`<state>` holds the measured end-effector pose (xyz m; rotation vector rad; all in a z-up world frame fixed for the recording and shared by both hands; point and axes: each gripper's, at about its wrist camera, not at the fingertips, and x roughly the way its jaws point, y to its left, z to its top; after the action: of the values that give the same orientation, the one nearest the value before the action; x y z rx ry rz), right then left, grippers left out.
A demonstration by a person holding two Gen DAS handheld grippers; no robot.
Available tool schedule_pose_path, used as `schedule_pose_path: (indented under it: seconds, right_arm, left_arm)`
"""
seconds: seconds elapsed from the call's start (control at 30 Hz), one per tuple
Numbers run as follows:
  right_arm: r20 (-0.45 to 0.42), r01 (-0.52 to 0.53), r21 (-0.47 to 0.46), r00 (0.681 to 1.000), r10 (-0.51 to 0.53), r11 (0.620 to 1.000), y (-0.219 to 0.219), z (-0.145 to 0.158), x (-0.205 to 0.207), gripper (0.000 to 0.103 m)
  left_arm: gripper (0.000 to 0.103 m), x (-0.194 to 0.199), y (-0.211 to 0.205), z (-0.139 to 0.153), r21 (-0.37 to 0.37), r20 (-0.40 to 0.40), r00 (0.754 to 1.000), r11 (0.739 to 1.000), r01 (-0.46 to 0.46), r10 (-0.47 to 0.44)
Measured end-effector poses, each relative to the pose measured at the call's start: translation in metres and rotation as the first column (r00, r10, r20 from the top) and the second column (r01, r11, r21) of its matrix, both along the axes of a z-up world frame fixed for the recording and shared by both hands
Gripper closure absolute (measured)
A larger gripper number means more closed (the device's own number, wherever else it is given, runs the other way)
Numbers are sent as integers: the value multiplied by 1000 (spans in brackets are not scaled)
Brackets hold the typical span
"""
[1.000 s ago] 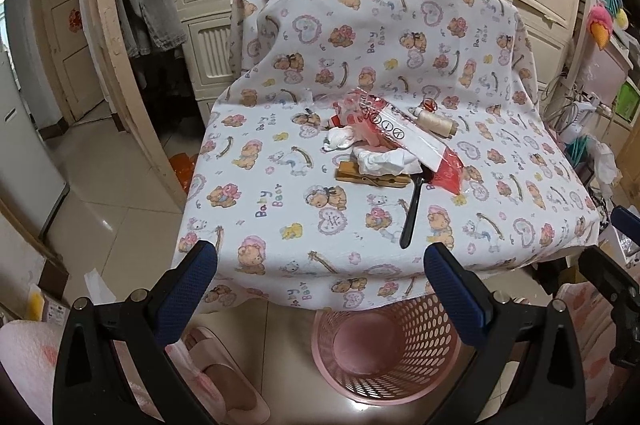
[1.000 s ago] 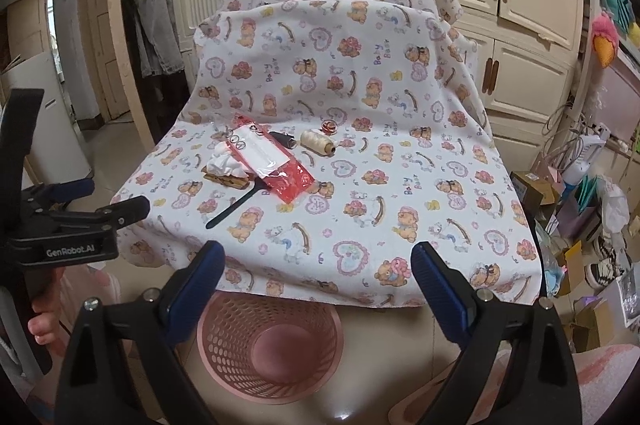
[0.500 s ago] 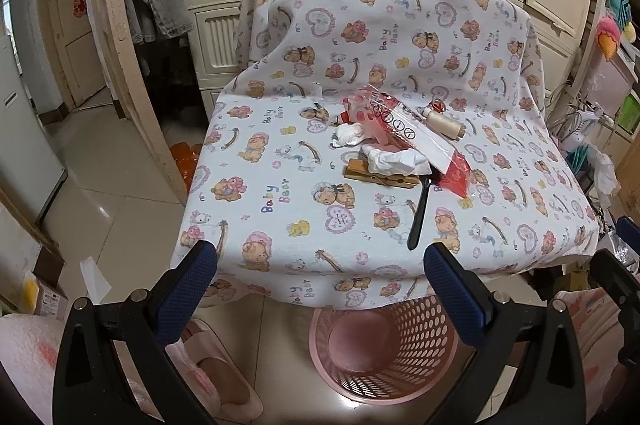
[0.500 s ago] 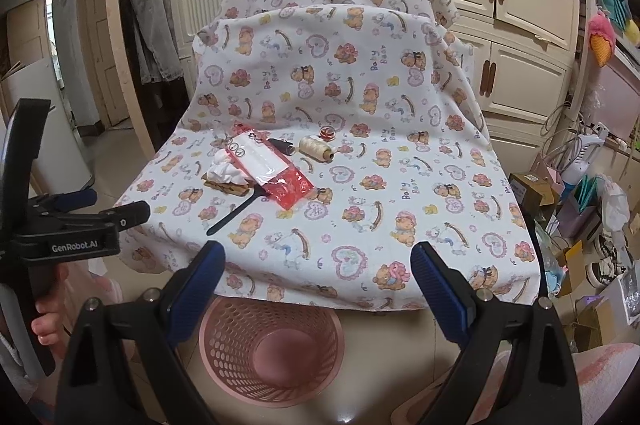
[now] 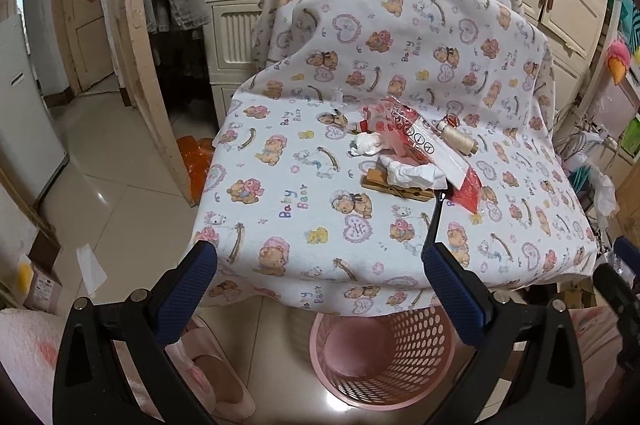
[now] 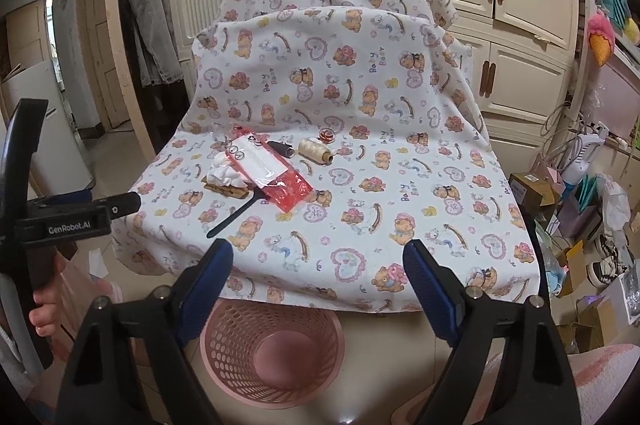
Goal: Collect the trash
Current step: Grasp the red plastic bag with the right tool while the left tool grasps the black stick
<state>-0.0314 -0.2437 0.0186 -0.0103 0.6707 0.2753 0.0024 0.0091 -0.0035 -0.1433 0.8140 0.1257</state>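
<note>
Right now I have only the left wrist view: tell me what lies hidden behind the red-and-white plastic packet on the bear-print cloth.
Observer: In the right wrist view a small black cylinder lies just behind the red-and-white plastic packet, beside the cream thread spool.
Operator: Report the right gripper's jaws; I see only its edge.
Observer: The right gripper has its jaws closing with nothing between them; only the pink perforated plastic basket on the floor shows beyond them.
</note>
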Motion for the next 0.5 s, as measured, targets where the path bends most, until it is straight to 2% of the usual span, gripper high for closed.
schedule_pose_path:
  seconds: [0.2,0.3,0.4,0.47,0.5]
  right_arm:
    - [-17,-72,-14,997,72,997,10,15,34,20]
    - [-36,-138,-43,990,136,990,22,15,60,22]
    - [-74,-204,-107,978,197,973,46,-2,89,35]
    - [-83,-236,-151,971,226,960,60,-14,101,48]
    - [-87,-250,-168,967,239,953,66,-22,108,50]
  left_arm:
    - [4,7,-2,-2,31,0,1000,1000,-1,1]
    - [4,13,-1,-4,80,3,1000,996,-28,27]
    - [6,22,3,-9,77,-6,999,996,-48,49]
    - [7,27,6,-12,76,-15,998,995,-61,62]
    - [9,29,6,-13,75,-18,998,995,-65,66]
